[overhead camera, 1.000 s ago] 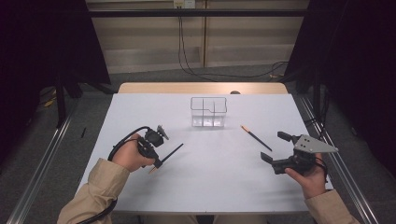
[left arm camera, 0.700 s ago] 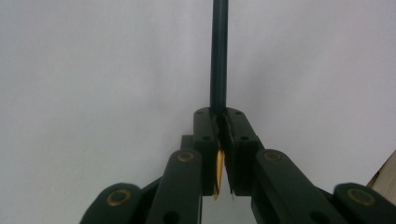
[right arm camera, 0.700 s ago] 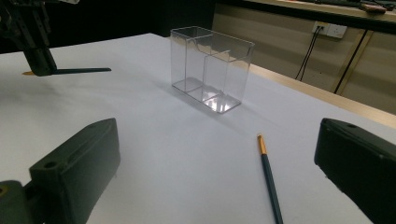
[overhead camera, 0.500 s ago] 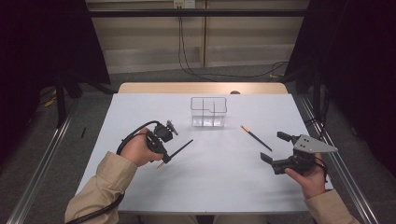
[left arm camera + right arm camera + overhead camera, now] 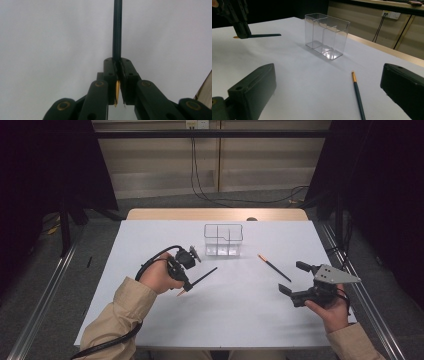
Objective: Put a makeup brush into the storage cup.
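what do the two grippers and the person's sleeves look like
Both grippers are black. The left gripper trails a thick black cable that loops over the hand and runs down past the sleeve. Its linkage arms carry brass-coloured pivot pins, seen in the left gripper view. The right gripper has blocky black jaws and a grey three-cornered plate on top. Both sleeves are tan, like a light jacket.
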